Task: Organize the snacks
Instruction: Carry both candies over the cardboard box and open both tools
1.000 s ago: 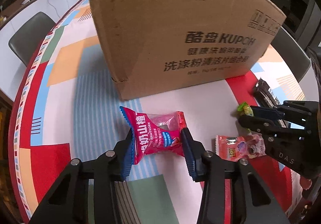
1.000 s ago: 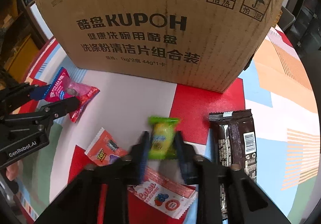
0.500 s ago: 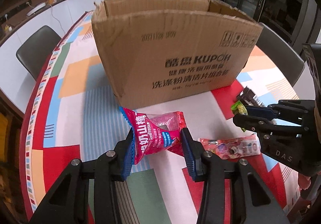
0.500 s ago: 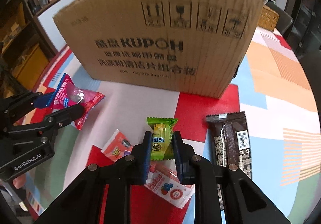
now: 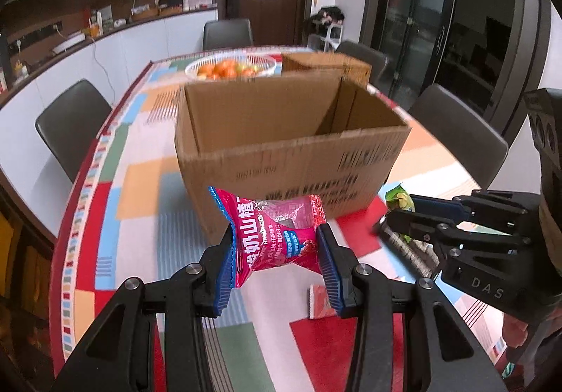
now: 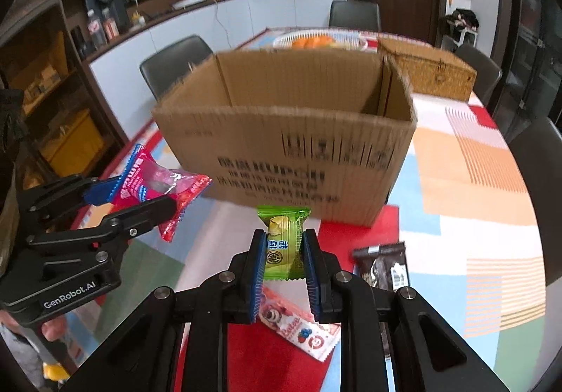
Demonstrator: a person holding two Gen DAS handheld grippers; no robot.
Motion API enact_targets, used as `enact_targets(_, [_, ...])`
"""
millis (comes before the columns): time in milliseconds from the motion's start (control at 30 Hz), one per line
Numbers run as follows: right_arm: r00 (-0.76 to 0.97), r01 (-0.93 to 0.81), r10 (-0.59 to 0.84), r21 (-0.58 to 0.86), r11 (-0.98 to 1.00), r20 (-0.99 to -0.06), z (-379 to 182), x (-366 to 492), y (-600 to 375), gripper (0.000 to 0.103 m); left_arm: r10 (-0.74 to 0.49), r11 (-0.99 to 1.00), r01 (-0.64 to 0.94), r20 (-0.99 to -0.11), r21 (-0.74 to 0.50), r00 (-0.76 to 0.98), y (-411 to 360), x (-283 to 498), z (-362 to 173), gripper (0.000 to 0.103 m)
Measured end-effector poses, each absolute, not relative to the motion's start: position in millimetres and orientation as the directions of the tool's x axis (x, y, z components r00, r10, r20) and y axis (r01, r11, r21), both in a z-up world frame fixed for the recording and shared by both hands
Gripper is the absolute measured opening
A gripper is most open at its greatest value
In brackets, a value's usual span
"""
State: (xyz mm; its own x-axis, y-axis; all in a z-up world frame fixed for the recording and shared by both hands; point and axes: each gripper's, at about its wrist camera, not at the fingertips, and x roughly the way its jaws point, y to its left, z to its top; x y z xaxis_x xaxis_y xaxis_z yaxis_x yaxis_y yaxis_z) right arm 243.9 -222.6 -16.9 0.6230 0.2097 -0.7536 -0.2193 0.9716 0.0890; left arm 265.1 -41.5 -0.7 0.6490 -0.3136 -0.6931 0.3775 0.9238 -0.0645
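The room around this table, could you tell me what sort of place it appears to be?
Most likely a home dining room. Padded chairs ring a table with a colourful cloth, a basket of fruit stands at its far end, and a long sideboard with shelves of household items lines the wall.

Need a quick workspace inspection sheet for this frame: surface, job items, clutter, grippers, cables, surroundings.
Surface: table under a colourful patterned cloth.
Job's things: open cardboard box, inside it nothing seen; pink snack packet and green candy held up short of the box; dark chocolate bar and white-red packet on the cloth.
Clutter: white fruit basket and wicker case behind the box.
Grippers: left gripper shut on the pink packet; right gripper shut on the green candy.
Cables: one cord hanging down the counter front.
Surroundings: dark chairs, counter, shelves, door.
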Motion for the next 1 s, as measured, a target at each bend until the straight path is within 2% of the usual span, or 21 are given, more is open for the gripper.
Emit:
enact_targets(667, [0.780, -0.235, 0.223, 0.057, 0.970, -0.585, 71, 260, -218, 0.022, -0.283, 0.937, 0.348, -0.541, 0.020, 0.792, -50, 282, 81, 0.043])
enact_targets(1000, [0.782, -0.252, 0.228, 0.041, 0.967, -0.580, 88, 295, -219, 0.022, -0.261, 0.941, 0.338, -0.570, 0.031, 0.779, -58, 323, 89, 0.044])
